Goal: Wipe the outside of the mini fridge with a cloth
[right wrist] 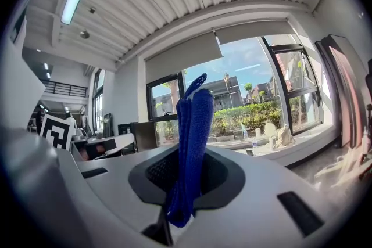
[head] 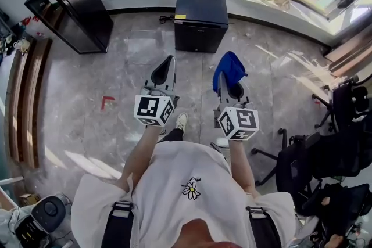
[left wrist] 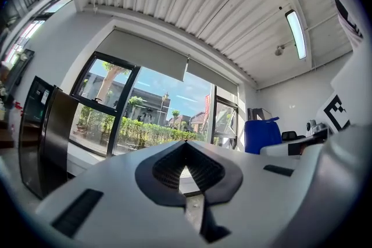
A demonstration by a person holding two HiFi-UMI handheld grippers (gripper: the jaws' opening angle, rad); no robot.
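The small black mini fridge (head: 200, 20) stands on the tiled floor against the window ledge, ahead of both grippers and about a step away. My right gripper (head: 228, 79) is shut on a blue cloth (head: 228, 68), which stands up between its jaws (right wrist: 192, 142). The left gripper (head: 165, 65) is held level beside it, shut with nothing in it (left wrist: 186, 145). Both grippers point up and forward in front of the person's chest, neither touching the fridge. The blue cloth (left wrist: 264, 135) also shows at the right of the left gripper view.
A taller black fridge (head: 72, 3) stands at the back left. The window ledge (head: 273, 6) carries bottles, a phone and bags. Black office chairs (head: 325, 154) crowd the right side. Wooden planks (head: 23, 96) lie along the left, and a red mark (head: 107, 101) is on the floor.
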